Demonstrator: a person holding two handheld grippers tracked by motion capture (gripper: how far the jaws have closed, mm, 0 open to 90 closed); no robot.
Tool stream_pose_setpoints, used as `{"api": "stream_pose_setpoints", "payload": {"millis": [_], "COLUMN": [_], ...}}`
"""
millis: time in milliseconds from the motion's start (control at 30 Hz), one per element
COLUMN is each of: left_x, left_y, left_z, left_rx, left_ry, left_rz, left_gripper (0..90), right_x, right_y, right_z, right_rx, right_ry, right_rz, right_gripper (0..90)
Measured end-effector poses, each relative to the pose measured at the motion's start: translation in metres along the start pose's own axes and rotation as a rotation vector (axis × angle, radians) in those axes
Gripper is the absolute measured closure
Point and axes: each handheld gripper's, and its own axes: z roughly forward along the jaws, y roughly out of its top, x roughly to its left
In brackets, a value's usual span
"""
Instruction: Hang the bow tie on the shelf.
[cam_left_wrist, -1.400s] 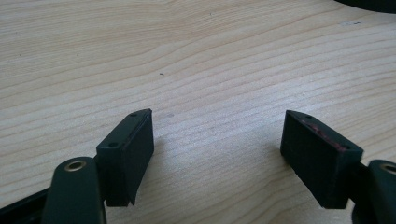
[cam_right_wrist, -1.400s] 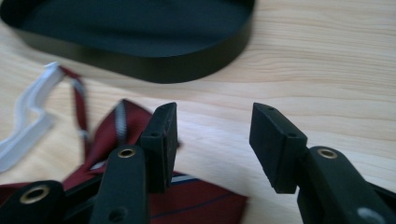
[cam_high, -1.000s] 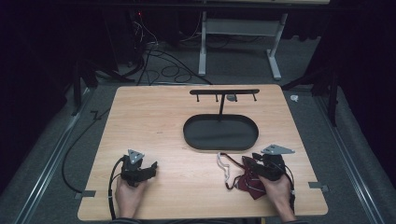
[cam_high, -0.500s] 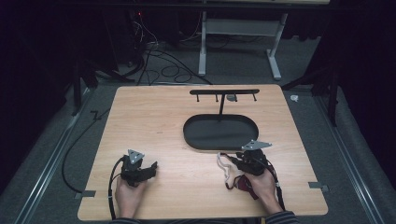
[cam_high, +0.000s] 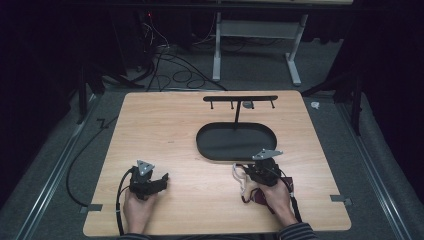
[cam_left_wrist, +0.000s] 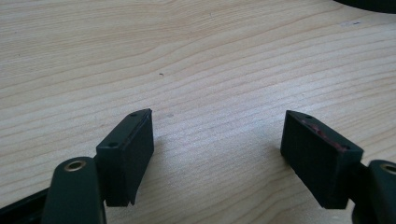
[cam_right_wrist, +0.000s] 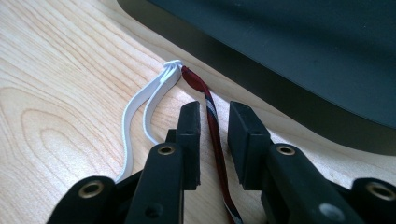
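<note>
The right tongs (cam_right_wrist: 214, 128) had shifted left toward the black oval tray (cam_high: 220, 150), jaws just closing around, not yet gripping, a dark red strap (cam_right_wrist: 215, 135) on the worktop (cam_high: 165, 130). The left tongs (cam_left_wrist: 219, 154) rested open.

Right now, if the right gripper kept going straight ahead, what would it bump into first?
Probably the black tray. The right gripper points along the red strap between its jaws, toward the tray's edge just beyond.

Bare table (cam_high: 160, 130) lies open across the left half and near edge; the black oval tray (cam_high: 220, 145) and its hook stand (cam_high: 240, 98) block the far right
</note>
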Motion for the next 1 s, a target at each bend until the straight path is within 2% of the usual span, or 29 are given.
{"api": "stream_pose_setpoints", "payload": {"millis": [100,367,800,900,1000], "left_x": [0.0,0.0,0.0,0.0,0.0], "left_y": [0.0,0.0,0.0,0.0,0.0], "left_z": [0.0,0.0,0.0,0.0,0.0], "left_rx": [0.0,0.0,0.0,0.0,0.0], "left_ry": [0.0,0.0,-0.001,-0.001,-0.001], "left_rz": [0.0,0.0,-0.001,-0.001,0.0], "left_gripper": [26.1,26.1,26.1,26.1,26.1], "right_x": [0.0,0.002,0.001,-0.001,-0.003], "right_y": [-0.001,-0.002,-0.004,-0.005,-0.004], "right_z": [0.003,0.003,0.0,-0.008,-0.016], "right_rx": [0.015,0.014,0.003,-0.026,-0.049], "right_ry": [-0.003,-0.016,-0.01,-0.005,-0.009], "right_rz": [-0.002,-0.035,-0.031,-0.013,-0.017], "right_gripper": [79.9,89.6,90.0,90.0,90.0]}}
